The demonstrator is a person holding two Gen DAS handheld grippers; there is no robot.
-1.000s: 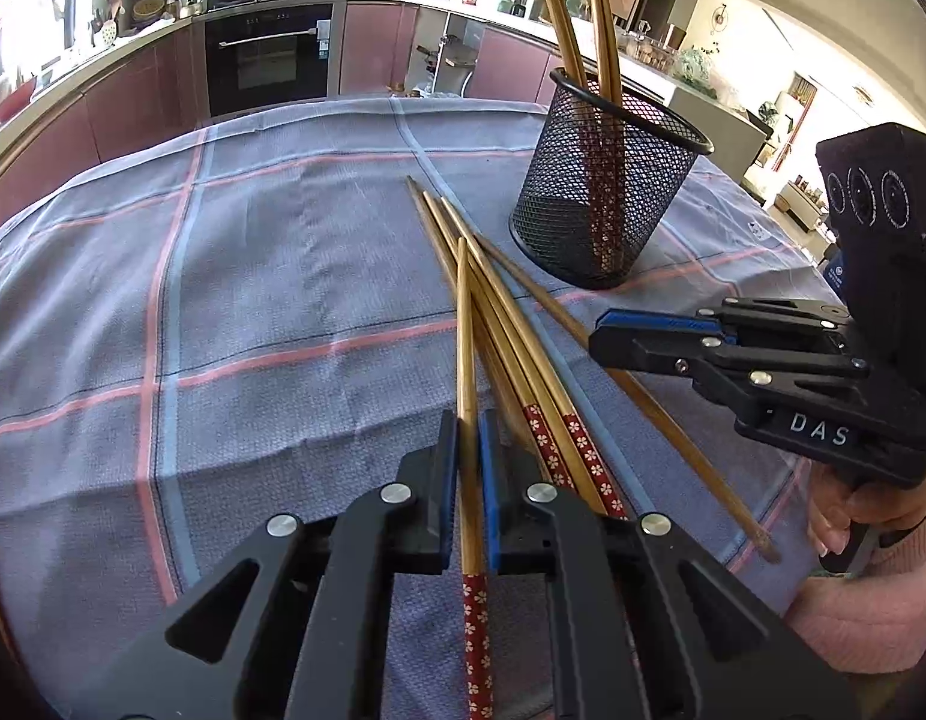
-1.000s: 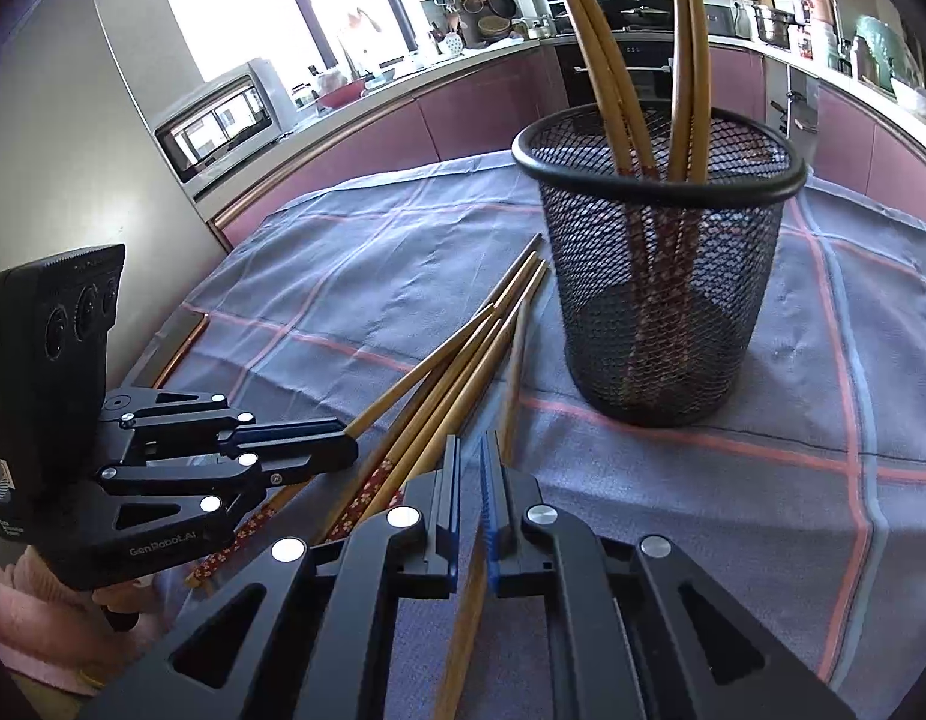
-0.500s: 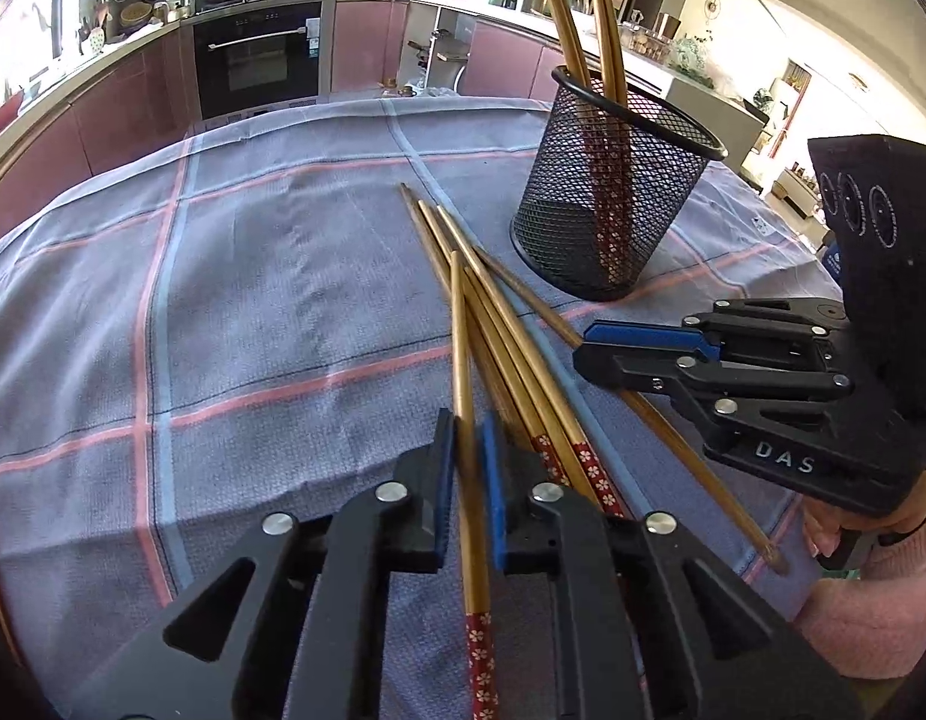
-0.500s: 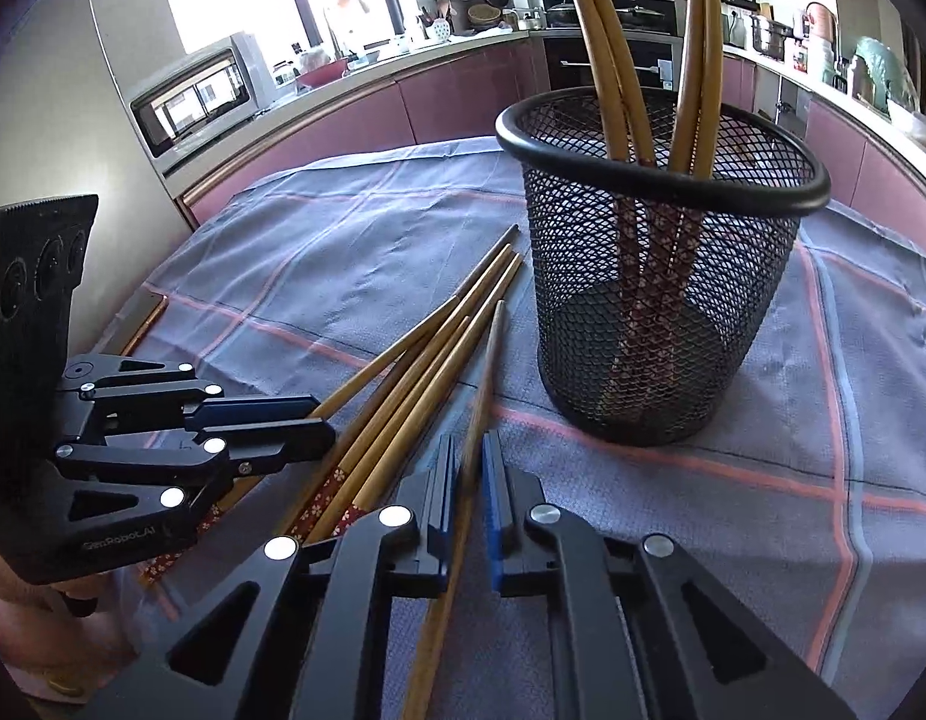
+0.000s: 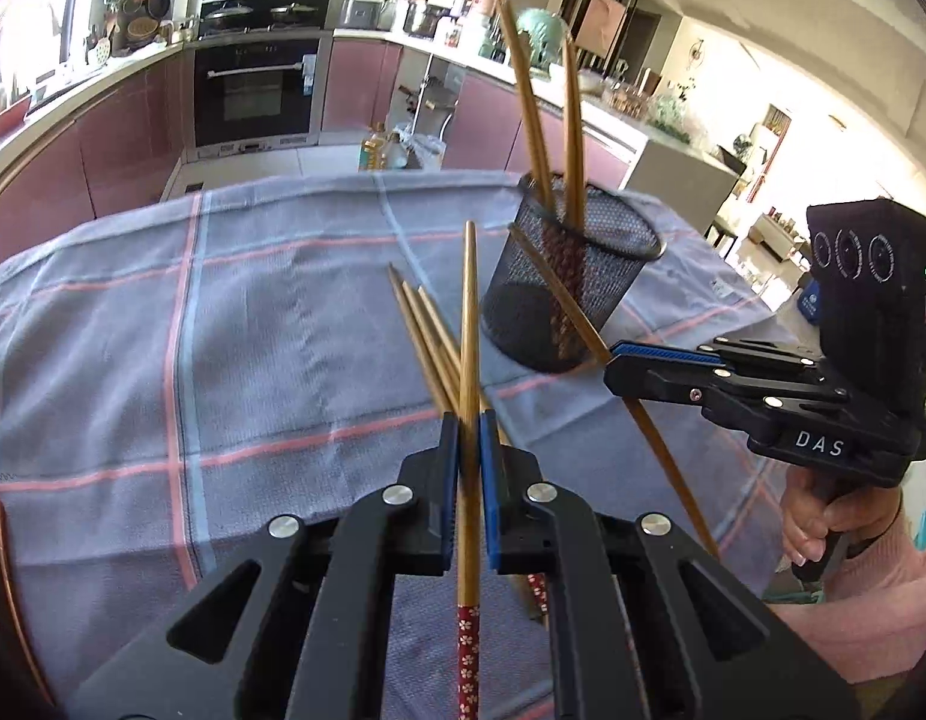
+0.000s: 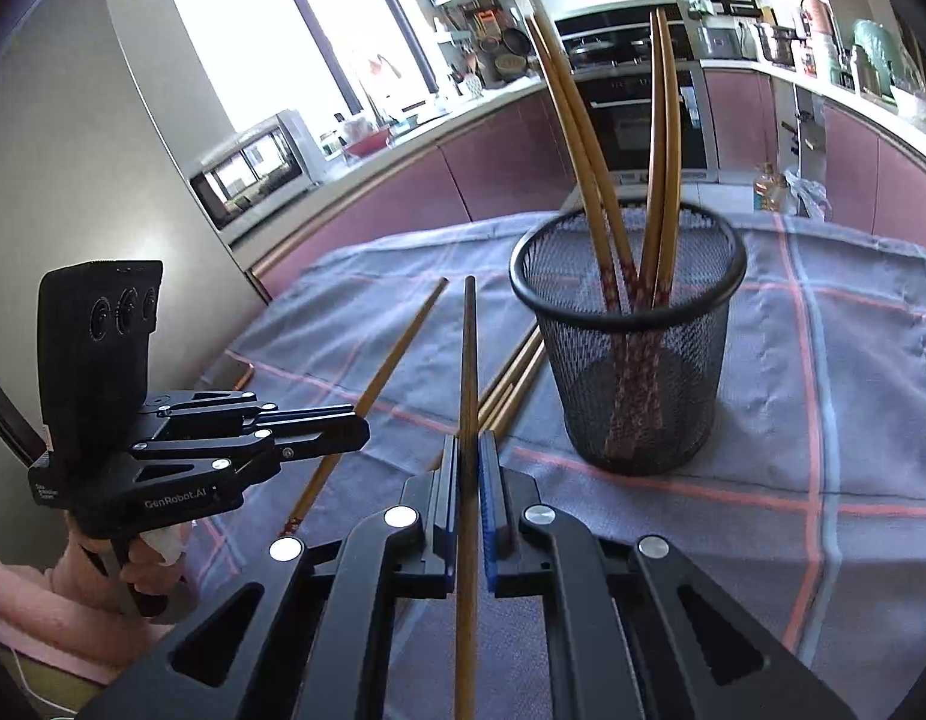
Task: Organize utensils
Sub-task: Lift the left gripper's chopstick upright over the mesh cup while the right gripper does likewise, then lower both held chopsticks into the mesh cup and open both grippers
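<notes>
My left gripper (image 5: 469, 427) is shut on a bamboo chopstick (image 5: 470, 312) with a red patterned end; its tip is lifted off the cloth. My right gripper (image 6: 469, 444) is shut on another chopstick (image 6: 469, 354), also raised. In the left wrist view the right gripper (image 5: 613, 360) holds its chopstick (image 5: 559, 294) slanted in front of the black mesh cup (image 5: 607, 276). In the right wrist view the left gripper (image 6: 362, 427) is to the left with its chopstick (image 6: 402, 348). The mesh cup (image 6: 631, 408) holds several upright chopsticks (image 6: 589, 150). Three loose chopsticks (image 5: 420, 324) lie on the cloth.
A blue-grey checked tablecloth (image 5: 252, 330) covers the table. Kitchen counters and a built-in oven (image 5: 252, 90) stand beyond its far edge. A microwave (image 6: 252, 168) sits on the counter at left. Hands in pink sleeves (image 5: 835, 516) grip both handles.
Both grippers have risen, each carrying its chopstick up off the pile. The chopstick tips have left the cloth, and the cup now sits lower in both views.
</notes>
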